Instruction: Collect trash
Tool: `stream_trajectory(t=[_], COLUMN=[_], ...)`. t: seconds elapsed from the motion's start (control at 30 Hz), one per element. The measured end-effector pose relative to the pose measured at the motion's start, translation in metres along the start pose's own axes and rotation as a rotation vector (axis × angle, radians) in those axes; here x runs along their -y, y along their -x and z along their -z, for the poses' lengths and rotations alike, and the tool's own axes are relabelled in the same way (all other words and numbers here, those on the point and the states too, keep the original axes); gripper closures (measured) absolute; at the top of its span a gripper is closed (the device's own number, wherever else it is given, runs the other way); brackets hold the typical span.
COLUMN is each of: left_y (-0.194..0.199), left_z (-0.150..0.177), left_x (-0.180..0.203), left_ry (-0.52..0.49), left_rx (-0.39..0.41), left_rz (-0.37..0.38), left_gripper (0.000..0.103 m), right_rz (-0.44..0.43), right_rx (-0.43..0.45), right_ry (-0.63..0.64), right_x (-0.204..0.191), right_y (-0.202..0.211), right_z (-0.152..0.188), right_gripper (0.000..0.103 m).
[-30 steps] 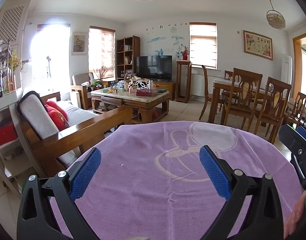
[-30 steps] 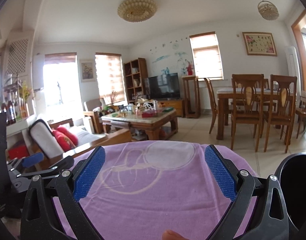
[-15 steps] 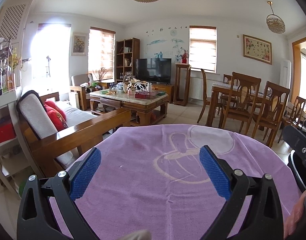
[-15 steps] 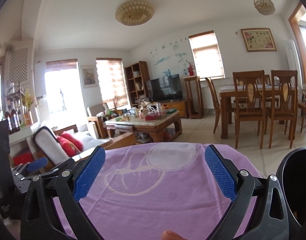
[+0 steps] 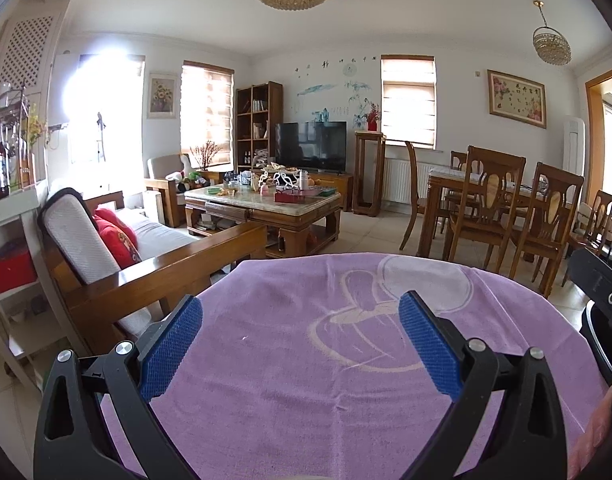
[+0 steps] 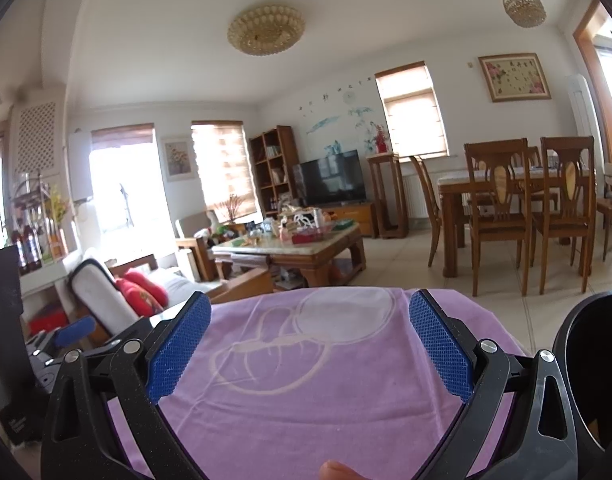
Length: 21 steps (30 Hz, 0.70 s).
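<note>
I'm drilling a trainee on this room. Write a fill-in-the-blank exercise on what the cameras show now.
1. Both tongs, left tongs and right tongs, stand ____ with nothing between the pads.
2. The cloth under them is ____ in colour.
3. The cushions on the sofa are ____.
4. The television screen is ____.

Missing words: open; purple; red; off

Purple cloth (image 5: 306,380) with a pale looped motif covers the near surface. Behind: wooden-armed sofa (image 5: 146,256) with red cushions (image 5: 116,232), cluttered coffee table (image 5: 266,208), television (image 5: 311,146), bookshelf (image 5: 259,120), dining table with chairs (image 5: 494,204).
</note>
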<state>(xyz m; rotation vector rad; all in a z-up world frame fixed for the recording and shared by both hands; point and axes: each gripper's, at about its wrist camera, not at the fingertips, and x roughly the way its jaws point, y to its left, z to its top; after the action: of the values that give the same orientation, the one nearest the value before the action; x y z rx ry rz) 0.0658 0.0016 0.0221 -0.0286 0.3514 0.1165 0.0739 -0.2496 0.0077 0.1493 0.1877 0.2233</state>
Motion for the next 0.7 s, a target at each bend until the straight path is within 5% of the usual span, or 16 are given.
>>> stream_trajectory(t=[0.7], left_y=[-0.0003], left_z=[-0.0008], left_x=[0.0053], left_ry=[-0.005], left_rx=[-0.014], left_rz=[-0.024], left_gripper=[0.005], right_rz=[-0.003], right_rx=[0.005], right_ry=[-0.008], right_x=[0.0008], right_y=[-0.0011], right_z=[0.0002], right_gripper=[0.005])
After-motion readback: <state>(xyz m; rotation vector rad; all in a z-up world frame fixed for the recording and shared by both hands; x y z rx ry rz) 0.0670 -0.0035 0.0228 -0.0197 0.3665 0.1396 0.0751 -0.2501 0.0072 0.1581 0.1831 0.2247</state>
